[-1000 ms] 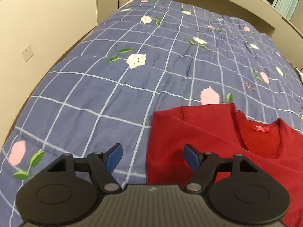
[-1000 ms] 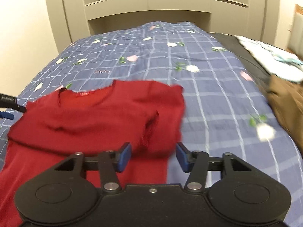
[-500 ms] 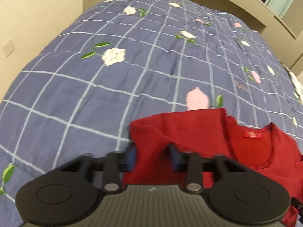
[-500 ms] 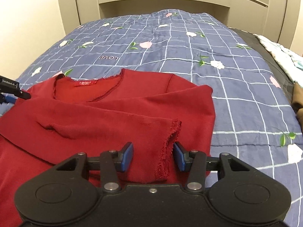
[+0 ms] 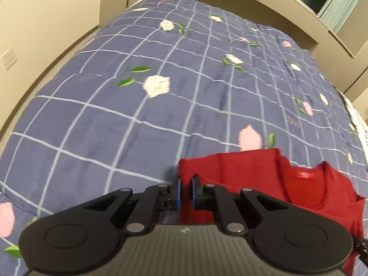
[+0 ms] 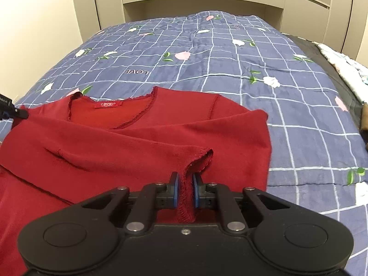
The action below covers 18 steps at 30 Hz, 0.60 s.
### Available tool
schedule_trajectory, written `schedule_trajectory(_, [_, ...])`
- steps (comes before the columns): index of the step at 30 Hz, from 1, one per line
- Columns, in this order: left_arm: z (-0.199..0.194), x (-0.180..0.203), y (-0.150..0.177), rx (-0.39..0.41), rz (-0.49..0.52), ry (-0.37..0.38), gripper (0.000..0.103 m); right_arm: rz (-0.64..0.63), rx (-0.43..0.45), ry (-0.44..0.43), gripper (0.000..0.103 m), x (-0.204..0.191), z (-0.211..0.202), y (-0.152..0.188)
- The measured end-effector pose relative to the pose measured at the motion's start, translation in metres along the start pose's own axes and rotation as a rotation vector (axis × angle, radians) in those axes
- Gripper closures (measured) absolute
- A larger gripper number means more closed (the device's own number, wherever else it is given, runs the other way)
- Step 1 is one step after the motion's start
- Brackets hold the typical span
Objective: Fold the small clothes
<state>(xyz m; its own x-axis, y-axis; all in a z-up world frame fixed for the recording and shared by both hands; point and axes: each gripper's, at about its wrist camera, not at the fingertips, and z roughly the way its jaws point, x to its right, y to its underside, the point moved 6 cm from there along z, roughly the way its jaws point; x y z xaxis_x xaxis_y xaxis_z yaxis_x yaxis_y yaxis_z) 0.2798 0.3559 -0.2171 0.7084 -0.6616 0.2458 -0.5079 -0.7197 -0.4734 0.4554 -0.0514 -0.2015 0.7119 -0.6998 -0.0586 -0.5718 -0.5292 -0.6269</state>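
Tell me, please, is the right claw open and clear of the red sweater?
No, the right claw is closed on the frayed sleeve cuff of the red sweater.

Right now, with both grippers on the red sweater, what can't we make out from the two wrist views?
- Sweater hem: cut off by the lower left edge, right wrist view; the gripper body hides more.
- Neck label text: too small in both views.
- Cloth inside the left gripper: left wrist view, blue fingers cover it, so how much is pinched is unclear.
- Brown item at the bed's right edge: cropped, unidentifiable.
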Motion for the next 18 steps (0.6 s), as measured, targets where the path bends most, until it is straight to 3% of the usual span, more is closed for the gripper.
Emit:
schedule_trajectory(2, [0.001,0.003,0.001,0.006,0.025,0.002,0.089,-0.01,0.0,0.004,0.088,-0.003,0.001,0.0])
schedule_trajectory(4, [-0.001,0.003,0.002,-0.003,0.002,-0.003,0.073,-0.018,-0.005,0.011,0.087,-0.004,0.003,0.0])
schedule_trajectory(7, [-0.016,0.0,0.006,0.027,-0.055,0.004,0.027,-0.022,0.004,0.031,0.078,-0.002,-0.001,-0.002])
schedule_trajectory(8, [-0.024,-0.001,0.01,0.045,-0.053,0.003,0.024,-0.024,0.016,0.041,0.072,-0.001,-0.004,-0.002])
schedule_trajectory(11, [-0.038,0.003,0.033,0.027,-0.016,0.029,0.024,-0.029,0.019,0.047,0.069,0.0,-0.008,0.0])
schedule_trajectory(15, [-0.035,0.0,0.074,-0.042,0.113,-0.088,0.03,-0.037,-0.003,0.083,0.066,0.009,-0.006,0.01])
schedule_trajectory(18, [-0.038,-0.013,0.089,-0.015,0.027,-0.109,0.029,-0.043,0.006,0.104,0.066,0.013,-0.008,0.011])
